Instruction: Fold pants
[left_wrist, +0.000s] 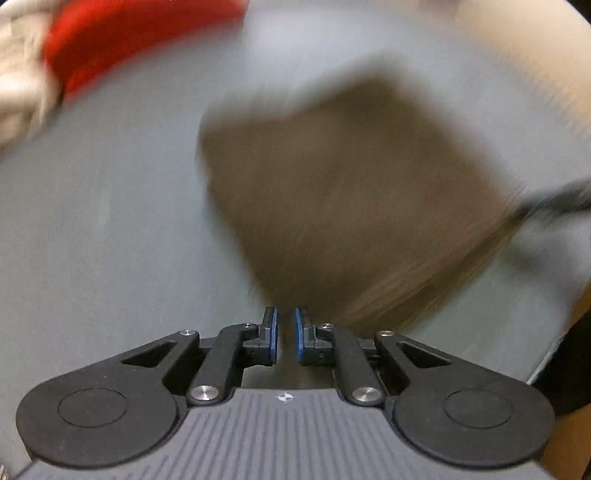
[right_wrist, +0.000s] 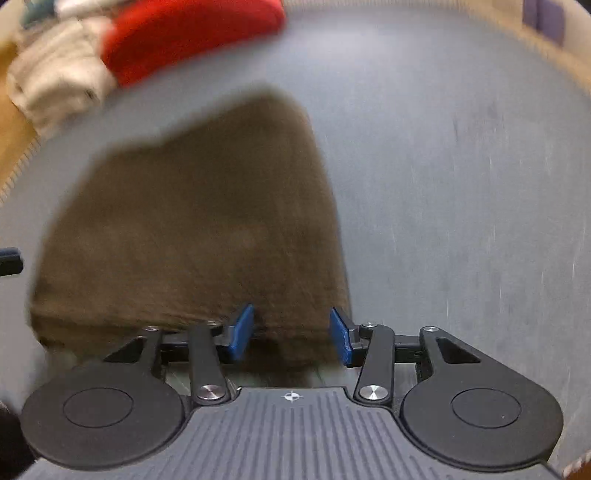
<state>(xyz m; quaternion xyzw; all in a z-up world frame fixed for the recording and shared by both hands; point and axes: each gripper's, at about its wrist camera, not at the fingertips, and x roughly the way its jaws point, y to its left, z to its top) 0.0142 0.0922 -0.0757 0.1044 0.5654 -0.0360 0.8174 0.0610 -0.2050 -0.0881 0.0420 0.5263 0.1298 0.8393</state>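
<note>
Two tools over brown pants (right_wrist: 192, 236), already folded into a compact block on the grey surface (right_wrist: 461, 206). Left tool (left_wrist: 285, 330): blue pads nearly together, nothing between them, hovering just off the near corner of the block. Right tool (right_wrist: 291, 330): pads parted, straddling the near edge of the cloth without pressing on it. Likely step: pinching that near edge for a last fold or a tidy-up. Best done by dropping straight down, catching every layer at once, closing fully before lifting, keeping both tools level so layers stay aligned. Long axis hard to judge through the blur; in the right view, block running away from the camera, toward a red cloth (right_wrist: 192, 37) and pale bundle (right_wrist: 55, 85) at the far side.
</note>
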